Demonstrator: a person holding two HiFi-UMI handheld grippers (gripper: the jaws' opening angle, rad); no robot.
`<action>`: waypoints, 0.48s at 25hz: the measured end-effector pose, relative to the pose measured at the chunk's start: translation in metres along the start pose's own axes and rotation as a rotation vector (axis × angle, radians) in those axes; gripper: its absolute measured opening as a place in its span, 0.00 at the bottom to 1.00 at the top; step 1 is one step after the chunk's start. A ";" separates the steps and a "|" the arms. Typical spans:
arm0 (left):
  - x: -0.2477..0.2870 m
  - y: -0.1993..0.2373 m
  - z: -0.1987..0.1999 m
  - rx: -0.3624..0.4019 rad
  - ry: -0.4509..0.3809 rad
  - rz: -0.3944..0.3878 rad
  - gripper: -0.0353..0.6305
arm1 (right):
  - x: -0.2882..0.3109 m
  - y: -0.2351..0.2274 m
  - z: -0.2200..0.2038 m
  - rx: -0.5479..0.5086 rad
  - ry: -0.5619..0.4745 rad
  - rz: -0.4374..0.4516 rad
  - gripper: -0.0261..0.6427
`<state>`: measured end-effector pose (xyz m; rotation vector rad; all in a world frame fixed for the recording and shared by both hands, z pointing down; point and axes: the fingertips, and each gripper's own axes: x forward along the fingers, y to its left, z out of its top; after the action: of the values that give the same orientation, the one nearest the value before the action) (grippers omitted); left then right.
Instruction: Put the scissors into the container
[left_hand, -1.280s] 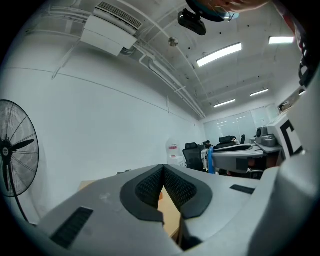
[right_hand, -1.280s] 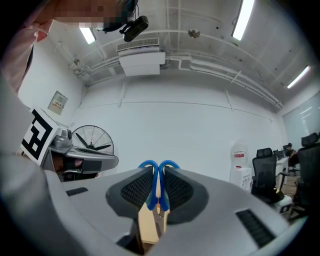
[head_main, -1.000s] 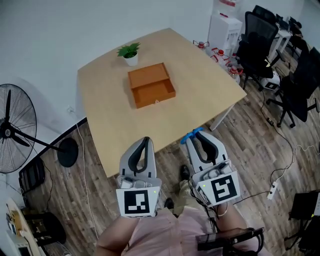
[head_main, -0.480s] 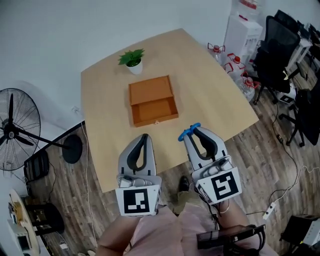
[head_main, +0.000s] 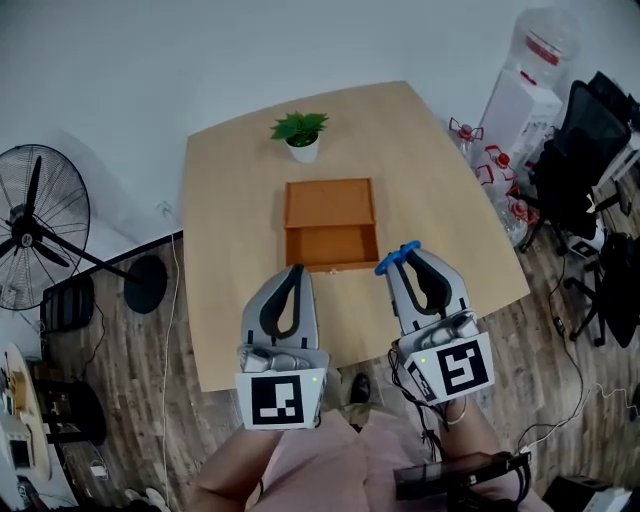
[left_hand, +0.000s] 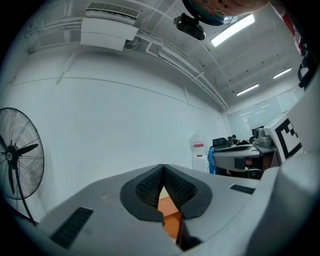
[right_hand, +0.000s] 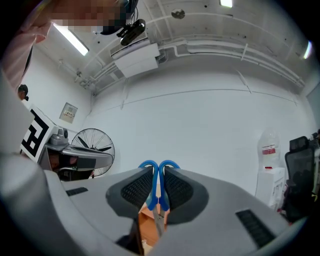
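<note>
Blue-handled scissors stick out of my right gripper, which is shut on them just right of the container's front. In the right gripper view the blue handle loops rise above the pads and the metal blades hang below. The container is an orange wooden box with an open tray at its front, in the middle of the table. My left gripper is shut and holds nothing, near the container's front left; a strip of the orange box shows under its closed pads.
A small potted plant stands behind the container on the light wood table. A standing fan is on the floor at left. A water dispenser, bottles and office chairs stand at right.
Both grippers have moved forward over the table toward the container; the scissors stay held in the right one. The container now lies right in front of the two grippers.
</note>
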<state>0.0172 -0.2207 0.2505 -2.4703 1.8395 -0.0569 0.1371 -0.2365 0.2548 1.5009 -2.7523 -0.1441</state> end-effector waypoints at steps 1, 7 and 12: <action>0.004 0.005 -0.003 -0.006 -0.002 0.005 0.06 | 0.006 0.001 -0.002 -0.004 0.005 0.005 0.15; 0.027 0.032 -0.015 -0.042 0.009 0.010 0.06 | 0.044 0.005 -0.016 -0.019 0.051 0.025 0.15; 0.047 0.057 -0.029 -0.065 0.039 0.033 0.06 | 0.074 0.009 -0.030 -0.034 0.082 0.062 0.15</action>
<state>-0.0254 -0.2824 0.2750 -2.4980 1.9274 -0.0439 0.0905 -0.2957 0.2820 1.3789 -2.7139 -0.1256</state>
